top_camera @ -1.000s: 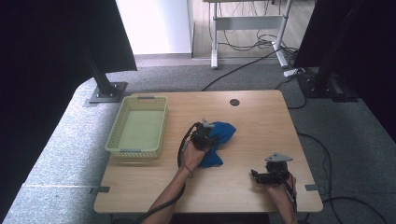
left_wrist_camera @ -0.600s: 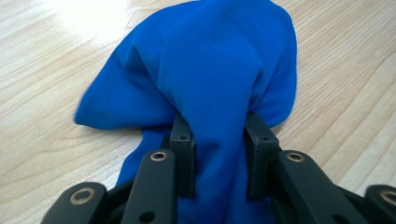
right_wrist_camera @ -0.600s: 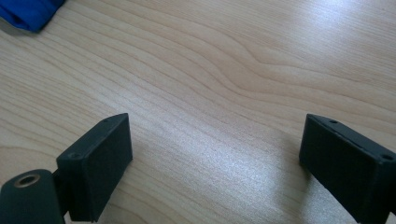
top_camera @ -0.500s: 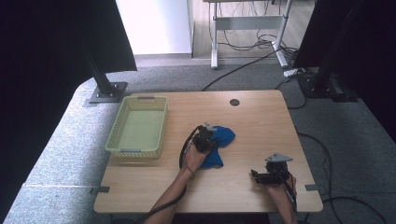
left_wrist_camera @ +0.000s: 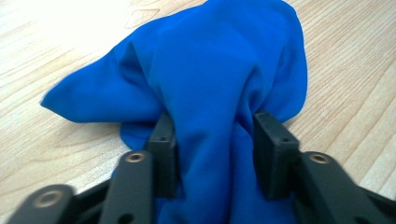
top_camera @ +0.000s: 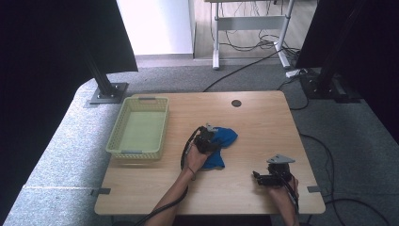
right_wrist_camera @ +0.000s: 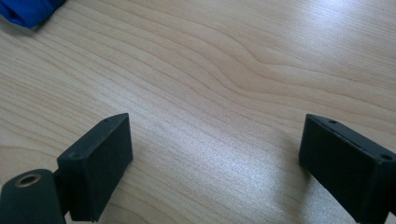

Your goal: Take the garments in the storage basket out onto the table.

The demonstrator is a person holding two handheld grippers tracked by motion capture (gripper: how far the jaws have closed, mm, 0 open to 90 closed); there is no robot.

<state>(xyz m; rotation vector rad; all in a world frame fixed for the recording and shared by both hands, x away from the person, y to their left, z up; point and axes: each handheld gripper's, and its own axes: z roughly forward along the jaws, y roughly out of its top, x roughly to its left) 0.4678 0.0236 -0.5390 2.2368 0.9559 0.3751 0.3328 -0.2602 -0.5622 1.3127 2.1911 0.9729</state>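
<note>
A crumpled blue cloth (top_camera: 226, 137) lies near the middle of the wooden table (top_camera: 263, 122). My left gripper (top_camera: 207, 140) sits at its left side. In the left gripper view a thick fold of the cloth (left_wrist_camera: 224, 70) runs between the two black jaws, which press on it from both sides, so the left gripper (left_wrist_camera: 217, 128) is shut on it. My right gripper (top_camera: 259, 177) rests low over bare wood near the table's front right, with its jaws pointing left. In the right gripper view it (right_wrist_camera: 215, 140) stands wide open with nothing between its fingers, and a corner of the cloth (right_wrist_camera: 25, 11) shows at top left.
A pale green mesh basket (top_camera: 136, 153) with nothing inside stands on the left part of the table. A dark round grommet (top_camera: 236, 103) sits near the far edge. Cables and stand legs lie on the grey floor beyond.
The left gripper has shifted slightly on the cloth, whose far end has settled a little lower. The right gripper has not moved.
</note>
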